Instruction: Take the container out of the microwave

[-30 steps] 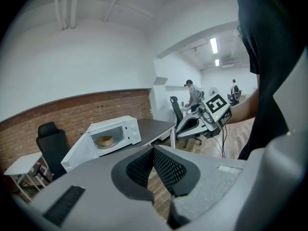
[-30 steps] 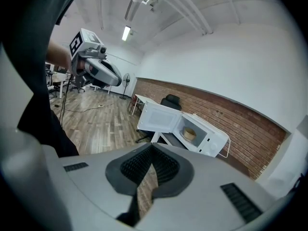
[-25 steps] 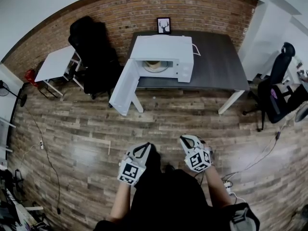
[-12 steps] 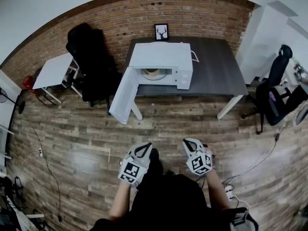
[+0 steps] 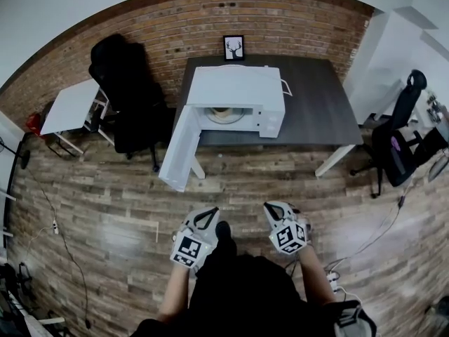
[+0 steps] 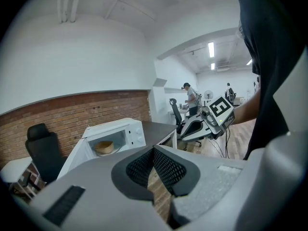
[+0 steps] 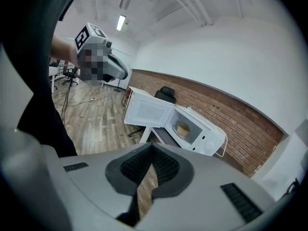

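There are one microwave (image 5: 235, 90), one container (image 5: 226, 111), one dark bench (image 5: 316, 97), one white side table (image 5: 66, 107), one framed picture (image 5: 234, 48), two office chairs, the bulky chair (image 5: 123, 83) and the slim chair (image 5: 403, 118), and two grippers, the left claw (image 5: 205, 216) and the right claw (image 5: 275, 207).

Container (image 5: 224, 111) half-hidden w/in microwave (image 5: 235, 86)

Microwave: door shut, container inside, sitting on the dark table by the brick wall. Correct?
No. The door is open, swung out to the left, as the head view shows. The rest holds: the container is inside the microwave, which sits on the dark table by the brick wall.
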A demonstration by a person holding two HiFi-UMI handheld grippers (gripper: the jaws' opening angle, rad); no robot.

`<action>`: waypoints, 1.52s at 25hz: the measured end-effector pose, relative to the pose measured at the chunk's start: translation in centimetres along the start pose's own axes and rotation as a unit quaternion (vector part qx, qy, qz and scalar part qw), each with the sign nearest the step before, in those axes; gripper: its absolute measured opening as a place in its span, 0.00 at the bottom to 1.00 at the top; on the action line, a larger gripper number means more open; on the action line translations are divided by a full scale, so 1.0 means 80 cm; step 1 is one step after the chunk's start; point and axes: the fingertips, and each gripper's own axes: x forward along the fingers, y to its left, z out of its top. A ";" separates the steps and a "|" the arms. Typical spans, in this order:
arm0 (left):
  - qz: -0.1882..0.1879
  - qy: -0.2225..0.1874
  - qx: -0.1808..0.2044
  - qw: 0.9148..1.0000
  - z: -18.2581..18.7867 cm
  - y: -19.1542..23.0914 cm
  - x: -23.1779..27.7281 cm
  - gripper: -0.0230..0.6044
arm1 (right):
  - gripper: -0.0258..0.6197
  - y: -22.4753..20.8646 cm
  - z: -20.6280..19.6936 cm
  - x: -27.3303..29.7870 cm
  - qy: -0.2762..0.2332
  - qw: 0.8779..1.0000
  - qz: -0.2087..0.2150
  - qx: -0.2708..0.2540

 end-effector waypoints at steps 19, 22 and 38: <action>-0.045 -0.007 -0.016 0.999 0.003 0.152 0.084 0.04 | 0.04 -0.073 0.054 0.158 0.019 1.000 0.005 0.002; -0.056 -0.012 -0.010 0.998 0.009 0.174 0.094 0.04 | 0.04 -0.085 0.076 0.180 0.010 1.000 -0.002 0.007; -0.062 -0.056 0.015 0.996 0.043 0.256 0.088 0.04 | 0.04 -0.109 0.121 0.252 0.003 0.999 -0.025 0.022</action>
